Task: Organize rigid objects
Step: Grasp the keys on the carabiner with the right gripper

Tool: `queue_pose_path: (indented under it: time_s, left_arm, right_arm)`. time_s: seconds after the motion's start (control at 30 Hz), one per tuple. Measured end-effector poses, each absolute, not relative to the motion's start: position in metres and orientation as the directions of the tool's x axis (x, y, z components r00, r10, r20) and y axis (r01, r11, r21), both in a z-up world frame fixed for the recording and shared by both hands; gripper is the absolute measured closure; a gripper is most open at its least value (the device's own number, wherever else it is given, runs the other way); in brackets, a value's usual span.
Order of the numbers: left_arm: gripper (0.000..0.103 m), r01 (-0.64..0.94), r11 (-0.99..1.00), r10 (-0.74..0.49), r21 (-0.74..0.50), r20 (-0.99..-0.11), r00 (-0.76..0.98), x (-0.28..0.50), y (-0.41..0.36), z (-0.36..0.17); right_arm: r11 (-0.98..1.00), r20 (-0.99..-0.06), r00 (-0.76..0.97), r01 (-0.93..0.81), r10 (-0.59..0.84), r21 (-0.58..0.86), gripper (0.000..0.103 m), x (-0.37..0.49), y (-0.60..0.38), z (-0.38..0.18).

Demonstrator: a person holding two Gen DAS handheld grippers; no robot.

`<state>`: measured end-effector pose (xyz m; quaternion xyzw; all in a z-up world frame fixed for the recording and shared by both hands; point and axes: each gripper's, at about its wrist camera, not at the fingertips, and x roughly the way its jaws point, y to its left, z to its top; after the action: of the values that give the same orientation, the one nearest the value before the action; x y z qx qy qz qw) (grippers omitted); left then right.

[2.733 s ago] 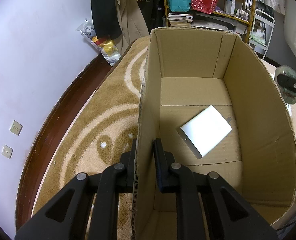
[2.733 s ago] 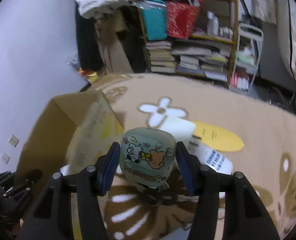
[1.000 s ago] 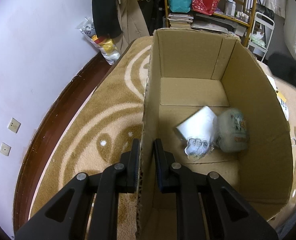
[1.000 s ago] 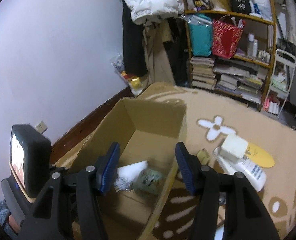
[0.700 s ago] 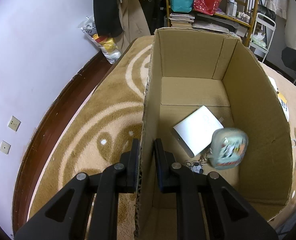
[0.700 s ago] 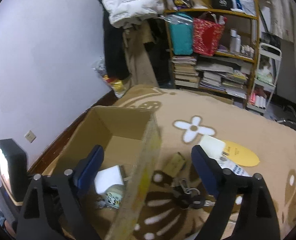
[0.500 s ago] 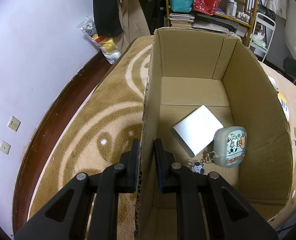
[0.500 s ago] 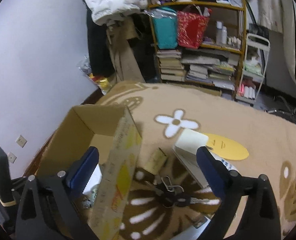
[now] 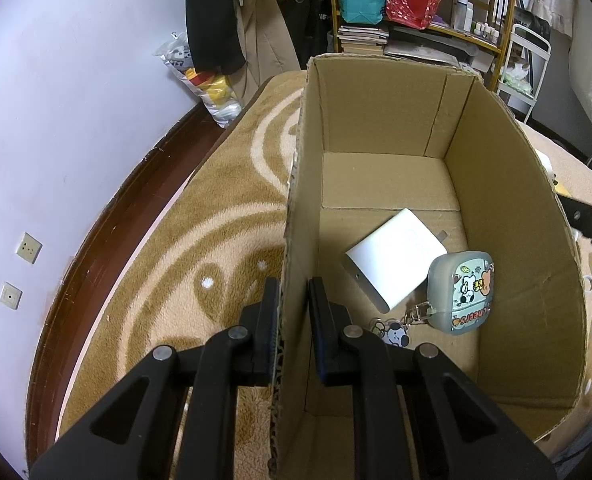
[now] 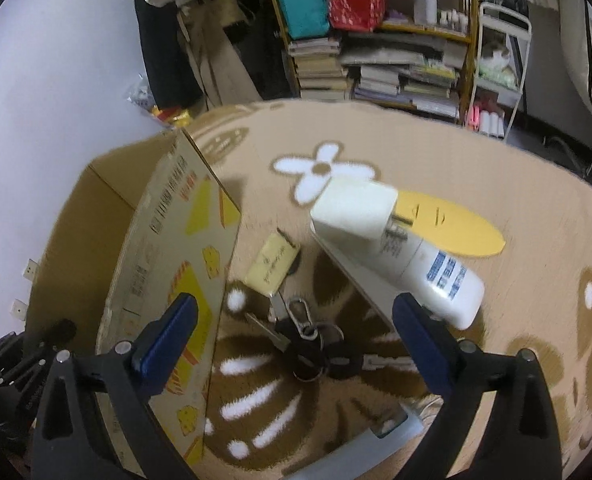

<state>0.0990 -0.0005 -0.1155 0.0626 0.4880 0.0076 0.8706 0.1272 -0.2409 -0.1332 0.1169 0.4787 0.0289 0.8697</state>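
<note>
My left gripper (image 9: 292,312) pinches the cardboard box (image 9: 507,208) wall; inside it lie the cartoon case (image 9: 461,292) and white charger (image 9: 395,260). Right gripper (image 10: 296,332) spread wide above keys (image 10: 315,344) beside the box.

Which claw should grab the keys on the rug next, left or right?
Right. The right claw is open and empty right over the keys; the left claw is clamped on the box wall.

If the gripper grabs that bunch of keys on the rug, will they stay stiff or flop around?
The bunch of dark keys on metal rings would probably flop and dangle, since several loose pieces hang from rings and a clip. It may also slip, as it lies flat and spread out on the brown patterned rug.
</note>
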Motion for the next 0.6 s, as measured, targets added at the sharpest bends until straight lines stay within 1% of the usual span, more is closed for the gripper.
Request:
queue_pose_path:
  time_s: [0.13,0.27,0.33,0.4,0.57,0.6]
  left_arm:
    - [0.088,0.048,0.992,0.075,0.117,-0.849,0.524,0.099,0.000,-0.115]
    - [0.088,0.042,0.993,0.071,0.109,-0.849,0.524,0.099,0.000,-0.115]
    - [0.088,0.043,0.993,0.072,0.111,-0.849,0.524,0.099,0.000,-0.116]
    - [0.088,0.043,0.993,0.071,0.110,-0.848,0.524,0.099,0.000,-0.115]
    - [0.088,0.042,0.993,0.071,0.109,-0.849,0.524,0.099,0.000,-0.115]
    - [0.088,0.041,0.993,0.071,0.109,-0.849,0.524,0.099,0.000,-0.115]
  right_arm:
    - [0.971,-0.850,0.503,0.079,0.156,0.225,0.006,0.128,-0.242,-0.144]
    - [0.974,-0.867,0.475,0.073,0.154,0.213,0.010,0.131,-0.241,-0.153]
    - [0.976,-0.879,0.451,0.070,0.153,0.206,0.014,0.132,-0.239,-0.162]
    - [0.977,-0.890,0.429,0.074,0.152,0.202,0.016,0.133,-0.238,-0.168]
    - [0.979,-0.902,0.401,0.058,0.158,0.197,0.017,0.133,-0.232,-0.181]
    - [0.980,-0.904,0.400,0.058,0.152,0.190,0.022,0.134,-0.231,-0.182]
